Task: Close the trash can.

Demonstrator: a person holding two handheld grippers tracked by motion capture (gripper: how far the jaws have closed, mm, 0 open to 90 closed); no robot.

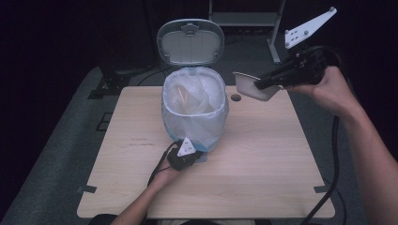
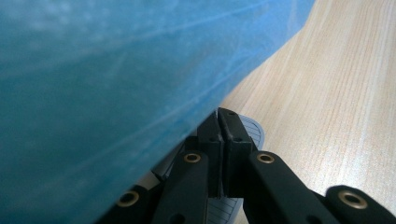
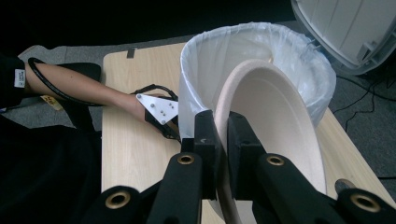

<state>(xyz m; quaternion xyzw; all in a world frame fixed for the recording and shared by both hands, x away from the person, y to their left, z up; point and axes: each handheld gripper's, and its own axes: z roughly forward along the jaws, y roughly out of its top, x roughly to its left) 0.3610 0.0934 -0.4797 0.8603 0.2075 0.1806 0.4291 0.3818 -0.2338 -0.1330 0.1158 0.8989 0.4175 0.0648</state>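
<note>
Holding one paper bowl (image 1: 253, 86) beside one lined pedal bin (image 1: 195, 110).
Right gripper (image 1: 263, 84) jaws pinch the bowl's rim above open desk (image 1: 263, 159); left gripper (image 1: 199, 157) jaws pressed together on the bin's pedal (image 2: 250, 133).

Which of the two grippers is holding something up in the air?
The right gripper: its jaws pinch the rim of a beige paper bowl beside the lined bin, while the left gripper sits low, pressing the bin's pedal.

High overview; tool-mounted close-ups; shared: lined bin (image 1: 195, 110).

No legible text — none anywhere
</note>
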